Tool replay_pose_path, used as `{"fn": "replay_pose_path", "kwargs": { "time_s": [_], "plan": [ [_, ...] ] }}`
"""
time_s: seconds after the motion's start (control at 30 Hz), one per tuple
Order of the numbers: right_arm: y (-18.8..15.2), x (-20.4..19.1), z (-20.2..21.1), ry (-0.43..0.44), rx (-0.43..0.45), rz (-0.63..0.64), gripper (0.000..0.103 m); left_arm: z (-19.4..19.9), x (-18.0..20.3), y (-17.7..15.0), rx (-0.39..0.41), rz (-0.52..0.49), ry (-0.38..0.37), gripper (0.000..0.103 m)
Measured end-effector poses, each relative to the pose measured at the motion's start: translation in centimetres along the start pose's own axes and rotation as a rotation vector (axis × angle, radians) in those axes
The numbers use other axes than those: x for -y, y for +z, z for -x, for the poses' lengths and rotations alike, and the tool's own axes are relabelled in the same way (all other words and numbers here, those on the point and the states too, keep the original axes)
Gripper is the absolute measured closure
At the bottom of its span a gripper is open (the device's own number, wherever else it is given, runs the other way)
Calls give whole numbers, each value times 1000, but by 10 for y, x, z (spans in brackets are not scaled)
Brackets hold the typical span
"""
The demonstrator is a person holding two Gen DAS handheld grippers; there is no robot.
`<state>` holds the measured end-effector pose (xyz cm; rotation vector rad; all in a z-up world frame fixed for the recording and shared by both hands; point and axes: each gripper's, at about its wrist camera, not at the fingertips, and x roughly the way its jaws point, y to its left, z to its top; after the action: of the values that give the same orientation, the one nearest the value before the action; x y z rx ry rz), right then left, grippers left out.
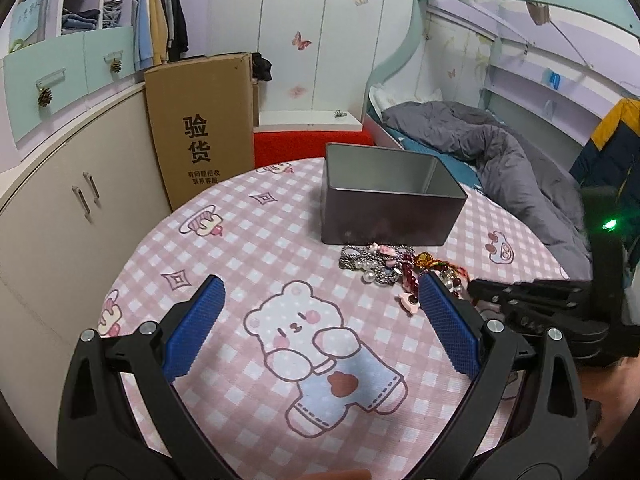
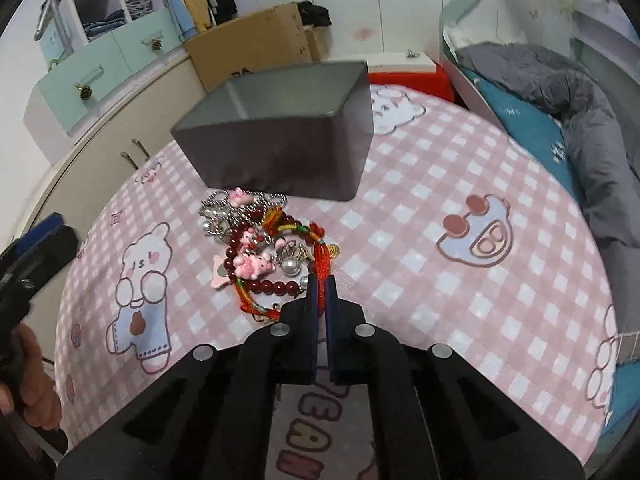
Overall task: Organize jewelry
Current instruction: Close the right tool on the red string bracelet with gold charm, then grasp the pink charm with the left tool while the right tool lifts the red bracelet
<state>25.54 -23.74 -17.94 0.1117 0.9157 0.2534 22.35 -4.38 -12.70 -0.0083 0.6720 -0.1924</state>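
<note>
R tool (image 2: 321,280) tilted steeply down, fingers pressed together, pinching red cord (image 2: 321,258) at near edge of jewelry pile (image 2: 260,248) on table (image 2: 440,184), just before grey tin (image 2: 280,152). L tool (image 1: 320,296) angled down, spread wide, holding nothing.

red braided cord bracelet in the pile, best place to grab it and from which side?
Grip the red cord bracelet at its near loop, the strand that trails out of the jewelry pile toward the right tool. Come from above on the near side: beads and charms crowd its far part. The right tool looks already shut on that strand.
</note>
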Motion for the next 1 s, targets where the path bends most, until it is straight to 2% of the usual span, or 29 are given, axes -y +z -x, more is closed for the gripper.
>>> {"fn": "replay_pose_path", "kwargs": {
  "time_s": [0.47, 0.63, 0.87, 0.97, 1.0],
  "plan": [
    [24, 8, 71, 40, 179, 20, 101, -25, 31, -7, -67, -104, -38, 8],
    [23, 10, 72, 44, 172, 14, 101, -44, 41, -11, -111, -148, -37, 8],
    [17, 15, 65, 55, 148, -10, 101, -77, 53, -15, -215, -219, -31, 8],
    [17, 17, 65, 54, 147, -17, 101, -85, 58, -13, -231, -236, -43, 13],
    [18, 18, 65, 56, 146, -18, 101, -88, 60, -11, -238, -234, -62, 18]
  ]
}}
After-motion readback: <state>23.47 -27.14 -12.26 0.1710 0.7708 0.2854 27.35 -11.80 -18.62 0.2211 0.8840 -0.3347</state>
